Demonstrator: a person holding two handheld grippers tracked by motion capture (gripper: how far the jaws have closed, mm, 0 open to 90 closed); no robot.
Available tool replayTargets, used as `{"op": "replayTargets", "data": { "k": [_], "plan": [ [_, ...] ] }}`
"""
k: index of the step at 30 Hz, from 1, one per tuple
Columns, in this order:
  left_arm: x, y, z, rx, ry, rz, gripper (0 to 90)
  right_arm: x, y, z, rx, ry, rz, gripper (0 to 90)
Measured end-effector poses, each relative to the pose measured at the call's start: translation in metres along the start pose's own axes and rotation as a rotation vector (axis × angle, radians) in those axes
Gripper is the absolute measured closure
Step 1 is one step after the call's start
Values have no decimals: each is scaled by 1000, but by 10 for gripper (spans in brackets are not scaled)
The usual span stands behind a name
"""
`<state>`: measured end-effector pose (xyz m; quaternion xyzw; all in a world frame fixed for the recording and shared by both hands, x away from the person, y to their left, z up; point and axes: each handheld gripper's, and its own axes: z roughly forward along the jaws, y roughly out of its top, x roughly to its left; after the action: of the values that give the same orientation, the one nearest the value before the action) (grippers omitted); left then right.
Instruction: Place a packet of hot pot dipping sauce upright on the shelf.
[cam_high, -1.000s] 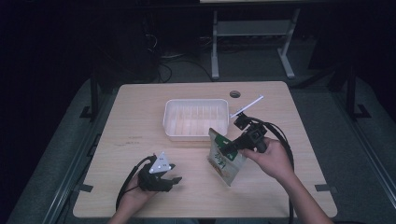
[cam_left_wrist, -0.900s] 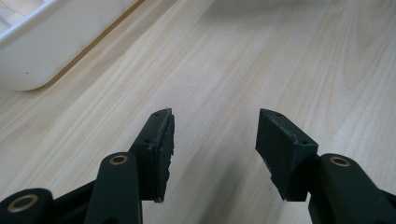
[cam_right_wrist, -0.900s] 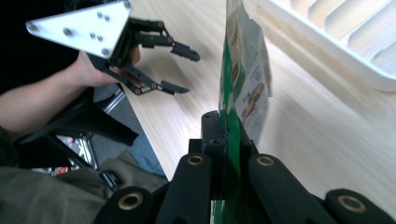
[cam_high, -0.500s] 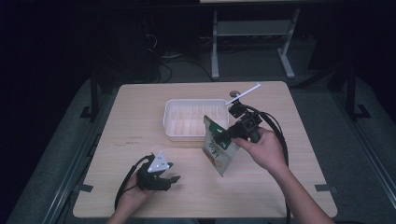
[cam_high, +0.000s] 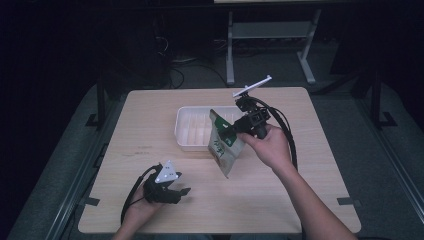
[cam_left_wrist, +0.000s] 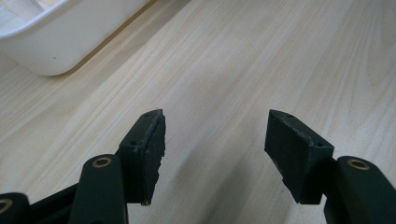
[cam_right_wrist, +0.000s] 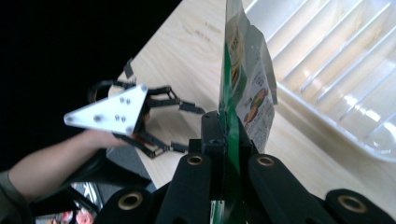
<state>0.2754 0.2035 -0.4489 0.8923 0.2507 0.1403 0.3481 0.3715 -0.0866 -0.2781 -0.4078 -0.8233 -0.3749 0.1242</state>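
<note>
Gripping a flat green-and-white printed snack pouch (cam_high: 223, 145) by its upper edge, the right claw (cam_high: 231, 131) holds it lifted off the pale wooden worktop (cam_high: 280, 195), its jaws pressed together on the pouch with the foil pinched between them. In the right gripper view the pouch (cam_right_wrist: 243, 88) rises edge-on straight out from between the jaws, with the white ribbed plastic tray (cam_right_wrist: 341, 79) lying beyond and to one side of it. From the high view, the pouch hangs tilted below the right claw, its top corner over the near right rim of the tray (cam_high: 192, 131) and its lower end off the near side of the tray, above bare wood. The left claw (cam_high: 182, 192) rests low at the near left part of the worktop, well apart from the right claw and the pouch, its jaws spread wide with nothing between them. In the left gripper view only wood grain lies between the two black pads (cam_left_wrist: 148, 151), and a rounded corner of the tray (cam_left_wrist: 60, 42) sits farther ahead, to the upper left of that claw.
</note>
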Motion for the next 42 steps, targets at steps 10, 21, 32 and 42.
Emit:
{"op": "replayTargets", "data": {
  "k": [10,21,32,42],
  "plan": [
    [1,0,0,-3,13,-4,323,5,27,3,-43,-4,31,895],
    [1,-1,0,-6,22,-8,313,1,56,12,-71,-71,68,894],
    [1,-1,0,-5,24,-5,307,-6,79,26,-97,-113,117,894],
    [2,-1,-1,-7,28,-4,305,-21,90,41,-147,-134,181,895]
  ]
}}
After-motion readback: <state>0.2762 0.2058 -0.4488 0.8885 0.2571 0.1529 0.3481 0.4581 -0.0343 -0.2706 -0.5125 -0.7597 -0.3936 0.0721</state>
